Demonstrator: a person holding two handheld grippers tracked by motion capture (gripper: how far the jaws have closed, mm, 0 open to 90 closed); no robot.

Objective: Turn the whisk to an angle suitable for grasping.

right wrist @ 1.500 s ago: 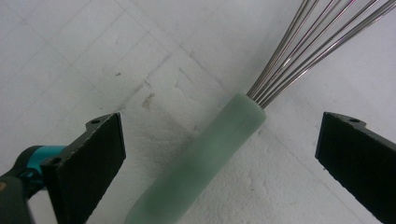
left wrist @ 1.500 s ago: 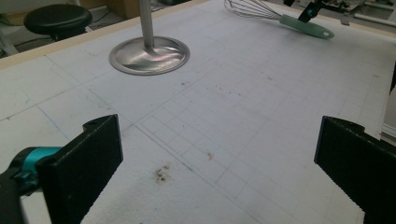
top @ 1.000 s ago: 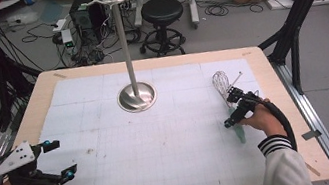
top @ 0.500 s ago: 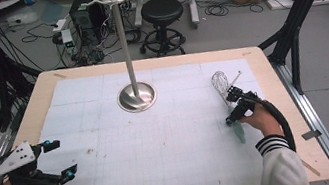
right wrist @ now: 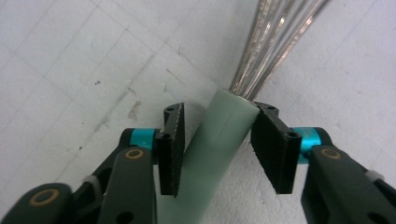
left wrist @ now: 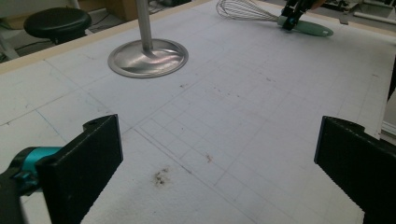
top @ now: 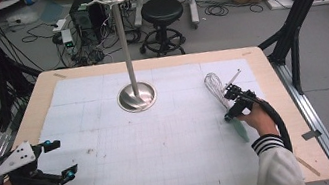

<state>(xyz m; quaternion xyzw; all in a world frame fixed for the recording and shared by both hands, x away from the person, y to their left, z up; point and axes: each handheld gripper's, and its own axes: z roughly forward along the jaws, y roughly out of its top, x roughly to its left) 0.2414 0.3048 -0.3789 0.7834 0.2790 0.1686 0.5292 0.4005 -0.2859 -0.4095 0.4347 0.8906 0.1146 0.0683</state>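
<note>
Whisk (top: 225, 102): lies flat on the white grid mat, to the right of the metal stand; wire head (top: 213, 84) points toward the far edge of the table, pale green handle (top: 238, 129) toward the person.
Whisk handle, close up (right wrist: 212, 154): in the right gripper view it runs up between the 2 black jaws to the collar where the wires (right wrist: 275, 32) begin.
Right gripper (top: 235, 102): down on the whisk, right of the stand, at the upper end of the handle by the wire collar.
Right jaws: they have just been closing around the handle; the right pad (right wrist: 275, 151) touches its edge, the left pad (right wrist: 173, 147) is just beside it, and a firm squeeze cannot be told.
Right hand (top: 258, 120): behind that gripper, a striped cuff at the wrist.
Left gripper (top: 57, 158): well to the left of the stand, near the mat's front left corner, above the mat.
Left jaws: spread wide, with bare mat between them in the left gripper view.
Metal stand (top: 136, 96): round base on the mat, with 1 upright pole.
Grid mat (top: 171, 142): covers most of the wooden table (top: 270, 67).
</note>
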